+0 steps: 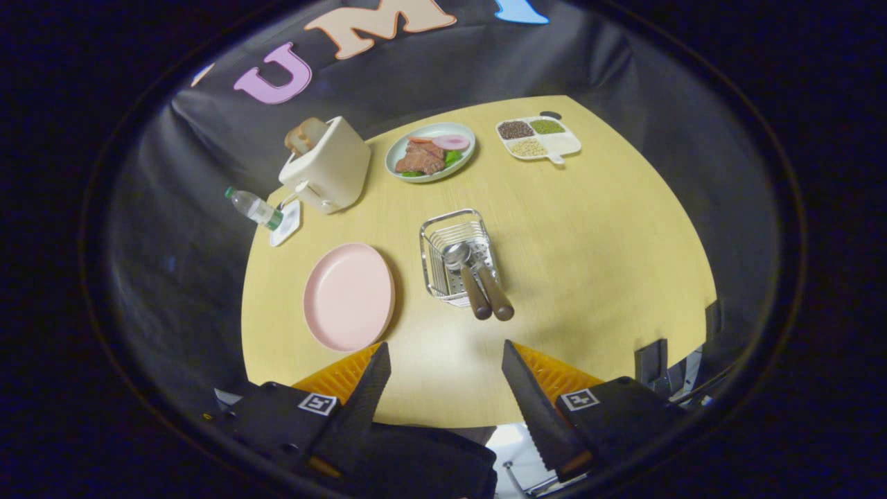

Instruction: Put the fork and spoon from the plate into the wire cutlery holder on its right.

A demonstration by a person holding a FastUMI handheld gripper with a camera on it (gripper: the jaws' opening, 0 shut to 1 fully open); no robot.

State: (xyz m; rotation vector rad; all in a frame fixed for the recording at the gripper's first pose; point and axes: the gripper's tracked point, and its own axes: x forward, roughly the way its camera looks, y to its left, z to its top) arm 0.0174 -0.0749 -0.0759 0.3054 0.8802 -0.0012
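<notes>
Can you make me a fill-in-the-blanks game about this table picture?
1. The spoon and fork now sit in the wire ____, handles sticking out.
2. The pink plate has ____ cutlery left on it.
3. The tool hovers with its fingers ____, holding nothing.
4. A slice of ____ pokes out of the toaster.

Missing words: holder; no; open; bread

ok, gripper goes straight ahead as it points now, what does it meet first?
Probably the two wooden handles sticking out of the wire cutlery holder, just ahead of the open gripper. Depth is unclear.
</notes>
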